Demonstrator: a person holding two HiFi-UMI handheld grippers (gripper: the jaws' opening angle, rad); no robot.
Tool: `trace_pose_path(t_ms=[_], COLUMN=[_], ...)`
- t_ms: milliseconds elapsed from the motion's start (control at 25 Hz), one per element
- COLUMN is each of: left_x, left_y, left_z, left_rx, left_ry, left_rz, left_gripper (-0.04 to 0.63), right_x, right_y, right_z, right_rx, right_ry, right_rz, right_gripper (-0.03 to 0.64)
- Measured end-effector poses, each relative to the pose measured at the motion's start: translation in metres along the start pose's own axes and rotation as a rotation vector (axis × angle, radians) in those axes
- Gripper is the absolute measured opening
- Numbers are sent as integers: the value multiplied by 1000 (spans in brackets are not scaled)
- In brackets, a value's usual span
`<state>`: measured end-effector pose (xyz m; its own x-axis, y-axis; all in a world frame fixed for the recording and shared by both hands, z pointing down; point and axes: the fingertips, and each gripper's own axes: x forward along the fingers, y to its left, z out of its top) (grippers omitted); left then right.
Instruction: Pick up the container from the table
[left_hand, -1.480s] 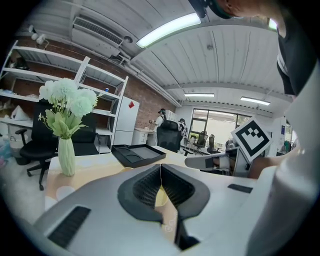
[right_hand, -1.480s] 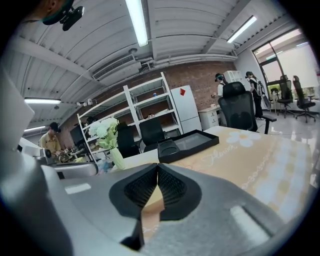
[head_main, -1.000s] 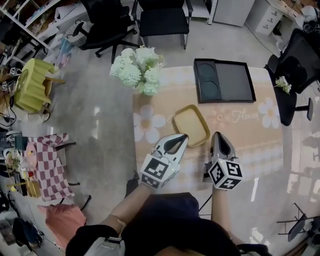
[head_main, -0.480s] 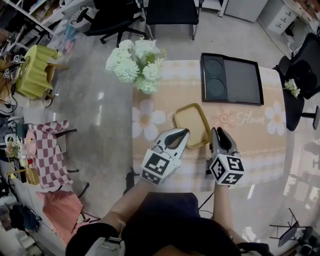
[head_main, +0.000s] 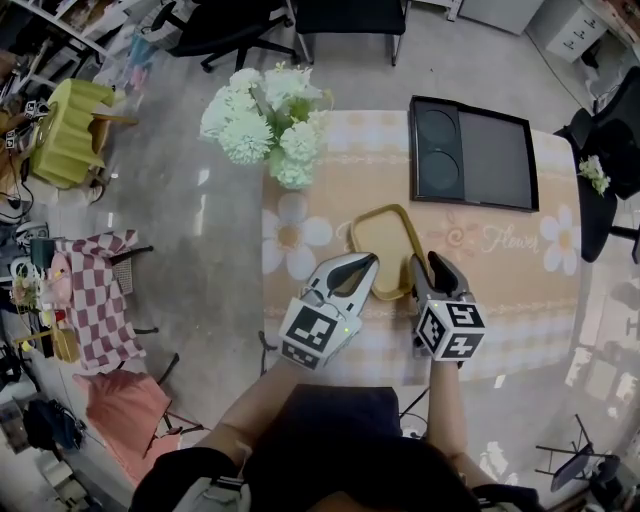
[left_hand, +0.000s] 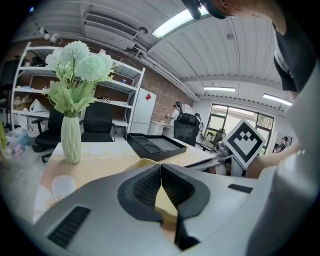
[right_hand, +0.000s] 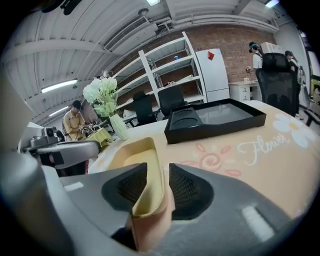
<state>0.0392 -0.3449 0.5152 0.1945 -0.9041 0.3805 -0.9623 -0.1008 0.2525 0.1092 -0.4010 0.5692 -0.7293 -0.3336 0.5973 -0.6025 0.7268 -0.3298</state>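
A shallow yellow container (head_main: 385, 238) lies on the flowered table (head_main: 510, 290). My right gripper (head_main: 428, 262) sits at its near right corner, and its jaws have just been opening. In the right gripper view the container's rim (right_hand: 150, 170) stands between the open right gripper (right_hand: 157, 182) pads, which do not clearly press on it. My left gripper (head_main: 372, 262) hovers at the container's near left edge. In the left gripper view the left gripper (left_hand: 161, 182) is shut with nothing in it, and a strip of the container (left_hand: 163, 200) shows behind it.
A black tray (head_main: 470, 152) with two round wells lies at the table's far right. A vase of pale flowers (head_main: 265, 115) stands at the far left corner. Office chairs (head_main: 345, 15) stand beyond the table, and the table's left edge (head_main: 266, 250) drops to the floor.
The right gripper's jaws have opened and it has dropped forward onto the container's near right rim. The left gripper has barely shifted.
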Motion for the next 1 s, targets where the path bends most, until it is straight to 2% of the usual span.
trace_pose_path(t_ms=[320,520,640,720,1000], left_x=[-4,-9,-11,-14,-21], left_y=[9,13,16,17,18], left_z=[-7,-10,-12,-12,-14], left_rx=[-20,-30,-35,-36,-34], left_ry=[5,7,6,5,-2], left_rz=[21,41,54,59,62], left_gripper=[11,11,11,11,11], right_x=[15,19,22,22,20], right_y=[-3,-3,-5,-8,-11], right_z=[-11,-13,-14,-15,-12], right_rx=[-4,1,3,4,9], right_ry=[72,80,85,85,57], right_rz=[-12,-15,-24,-47,-88], right_gripper=[135,124,95,35,18])
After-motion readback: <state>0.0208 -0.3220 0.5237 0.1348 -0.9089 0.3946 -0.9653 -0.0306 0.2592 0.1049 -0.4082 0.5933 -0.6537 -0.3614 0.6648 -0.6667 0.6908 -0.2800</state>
